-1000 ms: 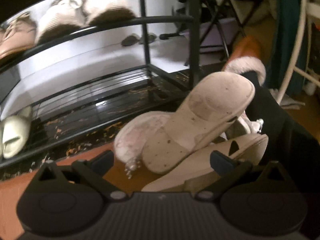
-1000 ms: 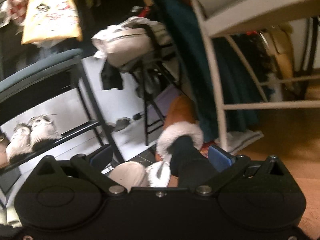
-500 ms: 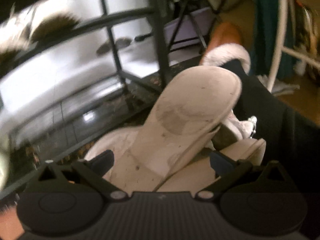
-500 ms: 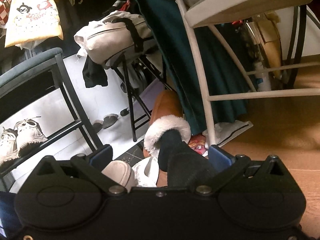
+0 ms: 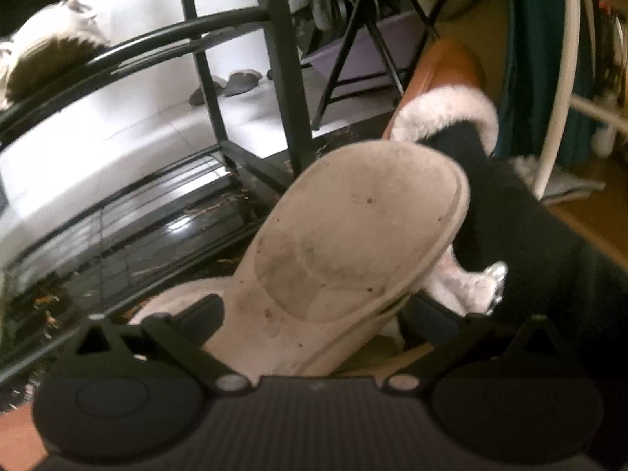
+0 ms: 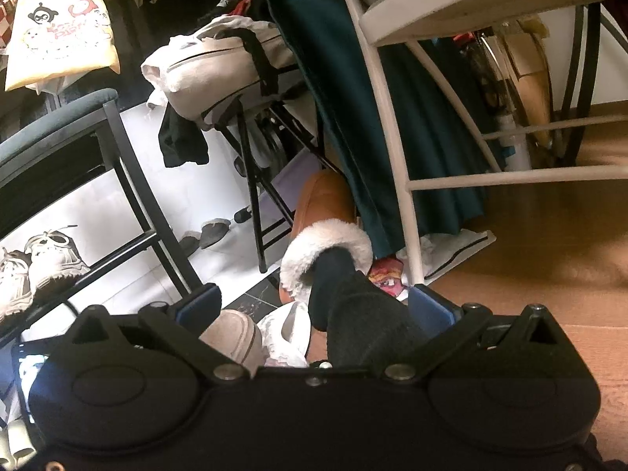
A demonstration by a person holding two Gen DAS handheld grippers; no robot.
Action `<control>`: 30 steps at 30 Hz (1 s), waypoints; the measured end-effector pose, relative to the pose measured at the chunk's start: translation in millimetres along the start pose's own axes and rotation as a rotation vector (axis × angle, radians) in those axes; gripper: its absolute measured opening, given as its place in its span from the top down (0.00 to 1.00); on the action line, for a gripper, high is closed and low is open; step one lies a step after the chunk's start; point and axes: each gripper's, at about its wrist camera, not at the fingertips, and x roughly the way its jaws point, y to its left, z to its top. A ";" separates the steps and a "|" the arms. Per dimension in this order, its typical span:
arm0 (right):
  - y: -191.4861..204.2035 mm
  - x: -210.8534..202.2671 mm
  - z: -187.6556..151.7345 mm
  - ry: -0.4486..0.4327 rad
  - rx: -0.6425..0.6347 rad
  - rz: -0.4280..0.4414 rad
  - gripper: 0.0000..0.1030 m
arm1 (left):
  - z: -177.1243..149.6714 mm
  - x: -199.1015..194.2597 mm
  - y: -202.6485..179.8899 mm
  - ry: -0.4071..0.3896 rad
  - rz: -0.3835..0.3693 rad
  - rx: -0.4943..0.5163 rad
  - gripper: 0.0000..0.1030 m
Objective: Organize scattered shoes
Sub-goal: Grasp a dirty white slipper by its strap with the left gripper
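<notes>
Pink slipper point(image 5: 345, 243), sole up, sits between the left gripper's point(image 5: 314, 314) spread jaws, awaiting a clamp and lift toward the shoe rack point(image 5: 243, 157); right gripper point(image 6: 314, 310) hangs open.

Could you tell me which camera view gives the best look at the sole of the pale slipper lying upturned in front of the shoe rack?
The left wrist view: the slipper's sole fills the centre there, scuffs and dark specks visible, between the left gripper fingers. The right wrist view shows only a rounded end of the slipper above the right gripper body.
</notes>
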 end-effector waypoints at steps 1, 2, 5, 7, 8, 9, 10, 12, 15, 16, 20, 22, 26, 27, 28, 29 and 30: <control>2.0 -4.3 1.0 0.002 0.002 0.003 0.00 | -0.5 1.0 -0.8 0.001 0.003 0.003 0.01; 2.0 -3.9 0.7 0.004 0.002 0.006 0.00 | -0.9 1.9 -1.6 0.003 0.006 0.006 0.01; 2.0 -2.3 -0.1 0.012 0.003 0.006 0.00 | -0.5 8.3 -5.3 0.012 0.023 0.026 0.01; 0.9 -1.5 0.2 0.015 0.011 0.006 0.00 | 1.3 12.6 -5.4 0.024 0.017 0.022 0.01; 0.6 -1.1 0.4 0.018 0.015 0.005 0.00 | 2.2 14.7 -4.6 0.029 0.020 0.015 0.01; 0.6 -0.8 0.3 0.020 0.015 0.005 0.00 | 3.1 16.7 -4.1 0.031 0.030 0.008 0.01; 0.7 -0.5 0.2 0.021 0.015 0.005 0.00 | 3.9 18.3 -3.7 0.033 0.035 0.003 0.01; 0.9 0.0 -0.1 0.025 0.014 0.006 0.00 | 4.7 20.1 -3.9 0.034 0.038 0.008 0.01; 1.1 0.9 -0.6 0.030 0.013 0.006 0.00 | 4.7 21.5 -4.2 0.032 0.042 0.018 0.01; 1.2 1.2 -0.7 0.031 0.012 0.006 0.00 | 5.0 22.0 -4.1 0.033 0.043 0.019 0.01; 1.6 2.3 -1.3 0.038 0.011 0.007 0.00 | 8.0 25.6 -0.5 0.041 0.034 0.007 0.01; 1.7 2.8 -1.6 0.041 0.010 0.007 0.00 | 8.9 26.7 2.1 0.039 0.023 -0.002 0.02; 2.1 3.9 -2.1 0.048 0.008 0.008 0.00 | 9.2 20.5 4.9 0.015 0.009 -0.016 0.14; 2.2 4.2 -2.3 0.049 0.008 0.008 0.00 | 9.8 18.4 5.0 0.012 0.007 -0.015 0.16; 2.2 4.5 -2.4 0.051 0.008 0.008 0.00 | 10.7 15.5 5.4 0.009 0.004 -0.014 0.18; 2.3 4.8 -2.6 0.052 0.007 0.008 0.00 | 11.3 13.2 5.6 0.006 0.002 -0.012 0.23; 2.4 5.0 -2.7 0.054 0.007 0.008 0.00 | 11.8 10.8 5.5 0.001 0.003 -0.003 0.29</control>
